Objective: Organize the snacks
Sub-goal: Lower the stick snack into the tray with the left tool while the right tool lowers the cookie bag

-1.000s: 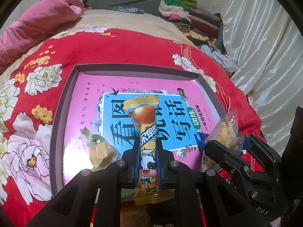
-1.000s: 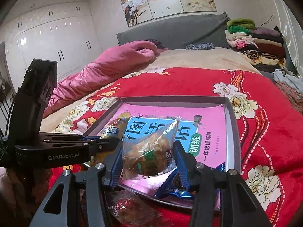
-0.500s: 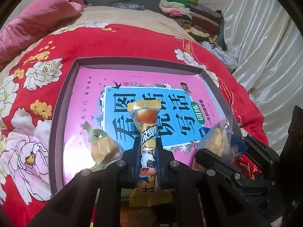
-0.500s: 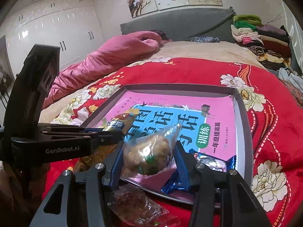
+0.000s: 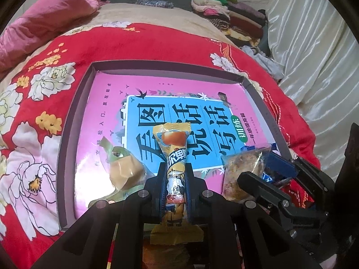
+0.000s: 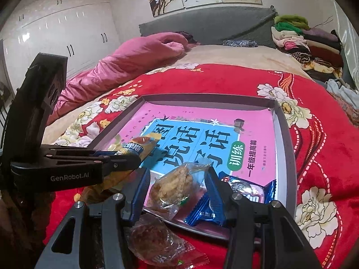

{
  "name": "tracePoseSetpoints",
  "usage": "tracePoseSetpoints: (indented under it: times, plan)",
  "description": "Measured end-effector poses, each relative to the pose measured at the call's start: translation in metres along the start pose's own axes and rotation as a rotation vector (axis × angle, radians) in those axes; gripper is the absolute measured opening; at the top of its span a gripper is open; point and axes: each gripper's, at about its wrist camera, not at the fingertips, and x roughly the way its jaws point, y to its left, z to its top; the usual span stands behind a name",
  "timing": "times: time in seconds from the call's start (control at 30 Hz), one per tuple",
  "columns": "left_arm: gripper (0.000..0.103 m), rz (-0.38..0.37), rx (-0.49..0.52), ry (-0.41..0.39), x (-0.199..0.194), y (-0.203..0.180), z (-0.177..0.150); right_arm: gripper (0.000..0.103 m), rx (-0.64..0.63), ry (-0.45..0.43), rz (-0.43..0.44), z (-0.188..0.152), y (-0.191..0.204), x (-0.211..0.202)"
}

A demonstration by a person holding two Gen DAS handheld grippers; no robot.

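Fingers of the left gripper (image 5: 176,186) are clamped on a long yellow snack stick (image 5: 174,157), held lengthwise between them with its top end projecting forward over the tray (image 5: 69,157). Fingers of the right gripper (image 6: 177,192) are closed on a clear-wrapped pastry (image 6: 177,186), its wrapper pinched from both sides.

Compared with a second ago, both loads are seen carried lower and nearer the tray's near edge; the pastry, previously raised above the book (image 6: 202,134), is now brought down close to the blue biscuit packet (image 6: 244,192) at the near right corner. Placement is judged imminent, with release not yet made.

One green-wrapped snack (image 5: 123,170) is noted lying in the tray near its near left corner, just left of the left fingers. One red-wrapped snack (image 6: 157,244) remains outside on the bed (image 6: 325,157), below the right fingers.
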Motion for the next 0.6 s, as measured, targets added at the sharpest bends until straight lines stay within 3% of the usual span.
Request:
tracePoseSetpoints:
  times: [0.6]
  plan:
    - [0.017, 0.015, 0.003, 0.002, -0.0024, 0.0007, -0.0006, 0.051, -0.004, -0.010, -0.058, 0.0000, -0.0053, -0.0032]
